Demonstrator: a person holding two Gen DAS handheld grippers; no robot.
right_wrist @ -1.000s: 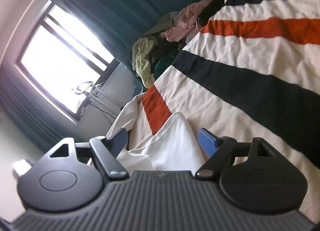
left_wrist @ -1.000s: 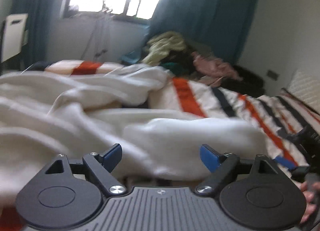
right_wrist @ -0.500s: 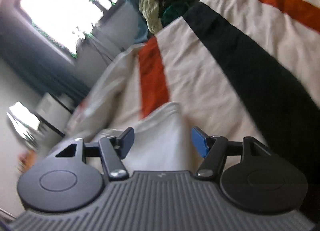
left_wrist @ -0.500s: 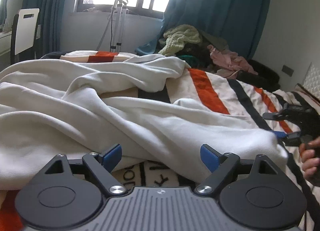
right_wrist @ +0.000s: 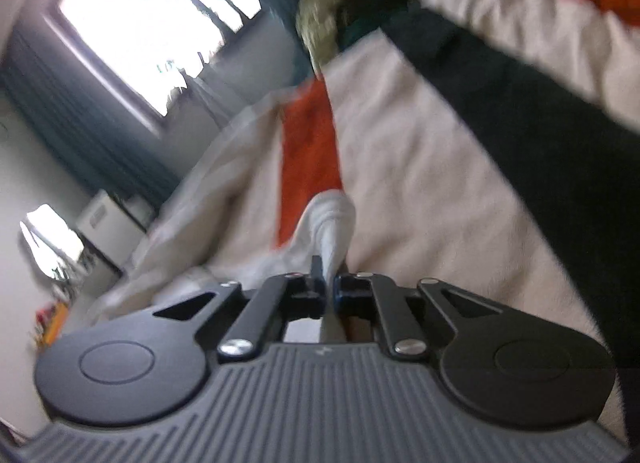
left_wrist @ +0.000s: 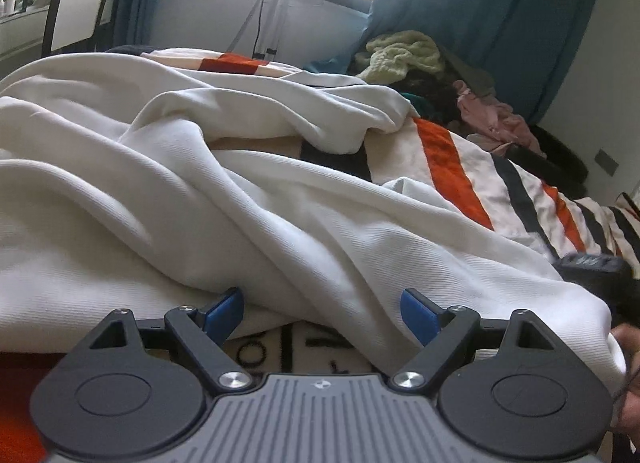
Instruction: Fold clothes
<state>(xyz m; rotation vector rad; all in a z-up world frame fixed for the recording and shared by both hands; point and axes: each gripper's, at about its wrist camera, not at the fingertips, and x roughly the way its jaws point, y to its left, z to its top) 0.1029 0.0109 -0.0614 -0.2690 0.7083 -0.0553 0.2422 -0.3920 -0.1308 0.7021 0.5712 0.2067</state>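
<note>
A large white garment lies rumpled across the striped bed. My left gripper is open, its blue pads just in front of the garment's near edge, with printed fabric below between them. My right gripper is shut on a corner of the white garment, which sticks up pinched between the jaws. The right gripper also shows at the right edge of the left wrist view, at the garment's right end.
The bed cover has cream, orange and black stripes. A heap of other clothes lies at the far end of the bed by the blue curtain. A white chair and a stand are near the window.
My right gripper has closed on the garment's corner; it was open half a second ago. The left gripper has moved closer to the garment's edge and stays open.
</note>
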